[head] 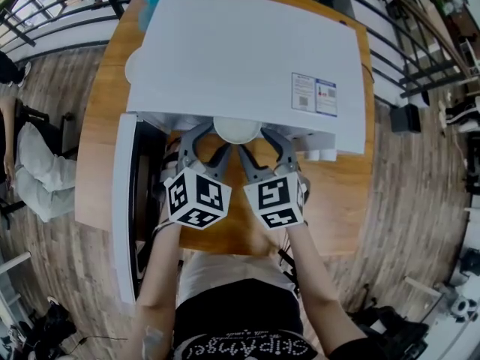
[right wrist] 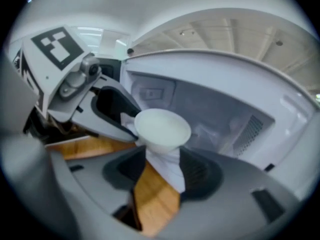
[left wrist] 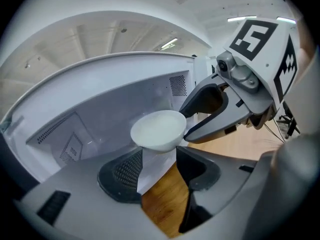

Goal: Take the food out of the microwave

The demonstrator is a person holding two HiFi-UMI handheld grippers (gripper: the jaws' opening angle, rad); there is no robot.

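A white microwave (head: pixel 247 58) stands on a wooden table (head: pixel 337 201), its door (head: pixel 124 201) swung open to the left. A white bowl (head: pixel 236 130) hangs at the oven's mouth, held from both sides. My left gripper (head: pixel 216 139) takes its left part and my right gripper (head: pixel 259 141) its right part. In the left gripper view the bowl (left wrist: pixel 159 129) sits between the tips of the wide-set jaws of my left gripper (left wrist: pixel 160 156), with a right-gripper finger (left wrist: pixel 210 126) against its side. In the right gripper view the bowl (right wrist: pixel 162 128) sits likewise in my right gripper (right wrist: pixel 162 156). What the bowl holds does not show.
The microwave cavity (left wrist: pixel 100 119) lies behind the bowl. A sticker (head: pixel 315 94) is on the oven's top. A round white object (head: pixel 133 66) lies left of the oven. A seated person (head: pixel 34 163) is on the floor side at left, and railings (head: pixel 420 58) ring the table.
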